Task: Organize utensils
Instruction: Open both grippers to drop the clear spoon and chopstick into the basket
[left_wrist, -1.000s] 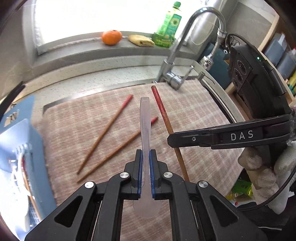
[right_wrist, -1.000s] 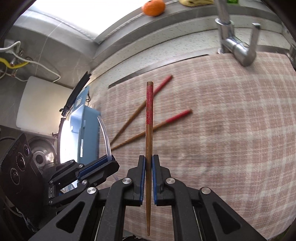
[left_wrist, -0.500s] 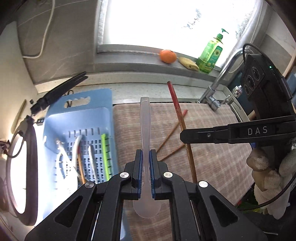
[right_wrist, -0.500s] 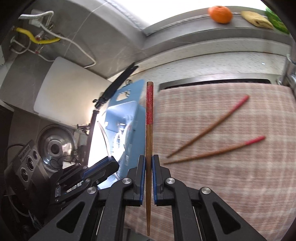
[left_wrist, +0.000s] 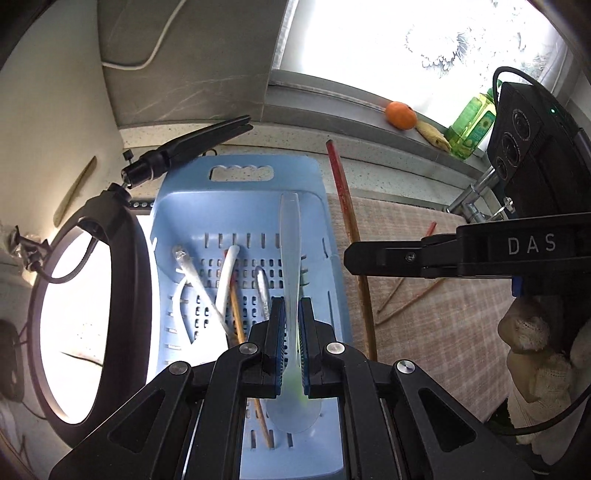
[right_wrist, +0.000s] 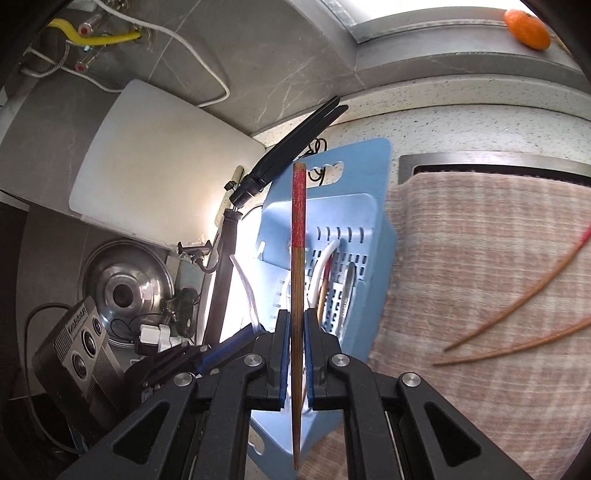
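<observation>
My left gripper is shut on a clear plastic spoon, held over the blue slotted tray. The tray holds white plastic utensils, a wooden chopstick and a metal piece. My right gripper is shut on a red-tipped wooden chopstick, hanging over the same tray. In the left wrist view that chopstick runs along the tray's right edge, gripped by the right gripper's black fingers. Two more red-tipped chopsticks lie on the checked cloth.
A ring lamp on a black stand sits left of the tray. A metal lid and a white board lie further left. An orange, a green bottle and a faucet stand at the right by the window sill.
Both grippers have swung left from over the checked cloth to over the blue tray, each still holding its utensil. The two loose chopsticks stayed on the cloth.
</observation>
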